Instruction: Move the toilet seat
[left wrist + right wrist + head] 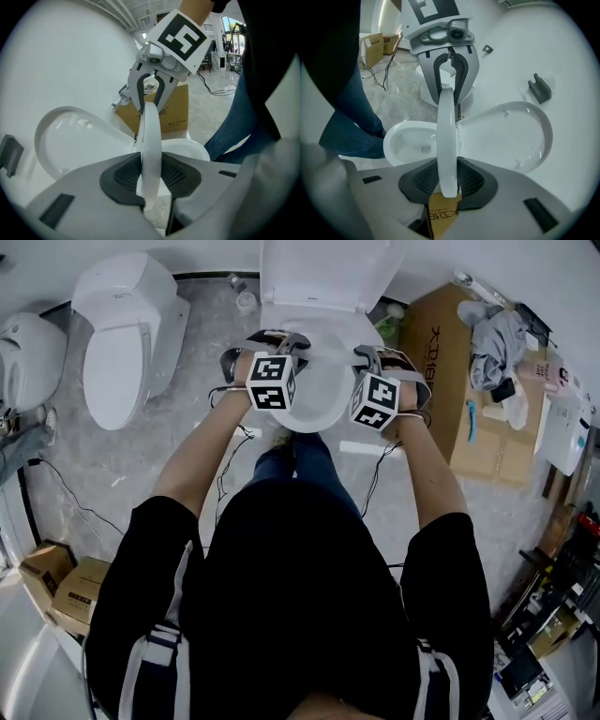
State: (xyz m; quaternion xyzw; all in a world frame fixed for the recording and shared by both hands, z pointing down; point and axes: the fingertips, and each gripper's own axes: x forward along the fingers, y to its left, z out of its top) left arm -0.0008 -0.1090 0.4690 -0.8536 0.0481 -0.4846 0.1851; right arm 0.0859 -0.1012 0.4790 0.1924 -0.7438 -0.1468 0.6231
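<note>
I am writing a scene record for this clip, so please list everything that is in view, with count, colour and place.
Toilet seat: one, white, tilted up between bowl and lid.
Lid: one, white, raised behind the bowl.
Bowl: one, white, below the seat.
Second toilet: one, white, floor at left.
Large cardboard box: one, brown, right of the toilet.
Cloth: one, grey, on that box.
Small cardboard boxes: two, brown, lower left floor.
Cables: several, black, on the floor.
Left gripper: one, grey, shut on the seat.
Right gripper: one, grey, shut on the seat.
Person: one, black top, blue trousers.
</note>
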